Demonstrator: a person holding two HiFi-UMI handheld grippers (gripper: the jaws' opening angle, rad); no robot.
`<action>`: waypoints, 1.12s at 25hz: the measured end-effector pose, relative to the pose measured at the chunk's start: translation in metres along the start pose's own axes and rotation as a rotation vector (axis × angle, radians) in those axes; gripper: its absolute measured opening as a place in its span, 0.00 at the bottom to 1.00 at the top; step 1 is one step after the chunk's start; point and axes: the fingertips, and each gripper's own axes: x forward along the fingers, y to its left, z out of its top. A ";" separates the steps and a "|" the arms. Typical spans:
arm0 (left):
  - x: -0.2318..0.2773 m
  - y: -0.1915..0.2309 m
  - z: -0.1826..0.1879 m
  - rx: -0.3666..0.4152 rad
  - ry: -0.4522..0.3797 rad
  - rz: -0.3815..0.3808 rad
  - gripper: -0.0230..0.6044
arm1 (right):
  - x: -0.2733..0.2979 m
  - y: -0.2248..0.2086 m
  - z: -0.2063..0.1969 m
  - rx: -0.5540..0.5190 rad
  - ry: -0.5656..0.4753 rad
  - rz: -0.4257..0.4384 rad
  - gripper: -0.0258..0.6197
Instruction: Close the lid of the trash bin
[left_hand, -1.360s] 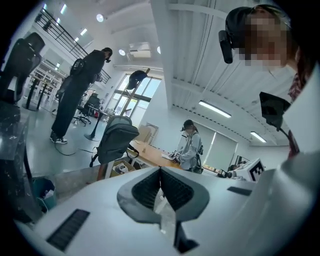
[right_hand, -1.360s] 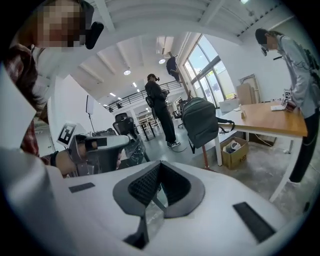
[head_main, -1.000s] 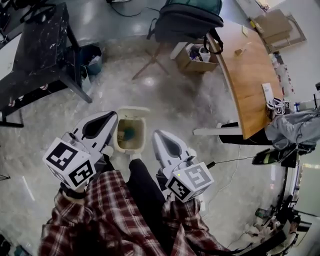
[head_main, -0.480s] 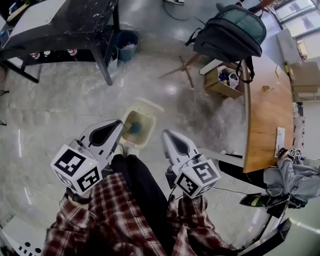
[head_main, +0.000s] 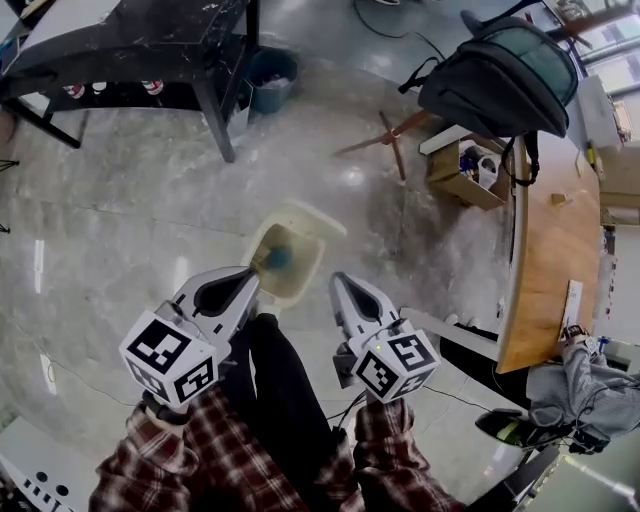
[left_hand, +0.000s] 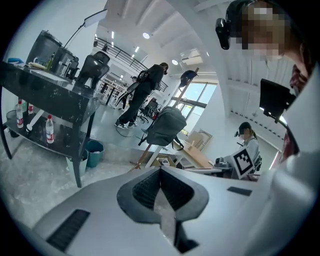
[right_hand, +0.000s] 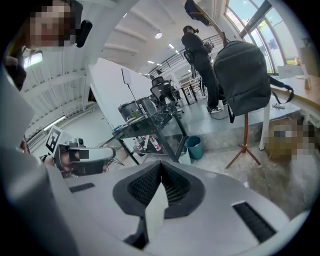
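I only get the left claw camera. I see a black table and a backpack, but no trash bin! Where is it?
Observer: The head view shows it. The trash bin stands on the floor just ahead of the person's legs, by the tip of the left claw.
Operator: Is it shut?
Observer: No, its top is open, and something blue lies inside.
Operator: Is my other claw holding stuff?
Observer: No. In the right gripper view the right claw is closed with nothing in it.
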 end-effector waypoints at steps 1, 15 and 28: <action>0.006 0.005 -0.011 -0.008 0.009 -0.003 0.05 | 0.006 -0.006 -0.011 0.006 0.017 -0.005 0.06; 0.104 0.092 -0.130 -0.038 0.118 -0.039 0.06 | 0.105 -0.095 -0.106 0.047 0.096 -0.026 0.06; 0.147 0.116 -0.160 -0.076 0.162 -0.039 0.06 | 0.132 -0.139 -0.079 -0.041 0.161 0.038 0.06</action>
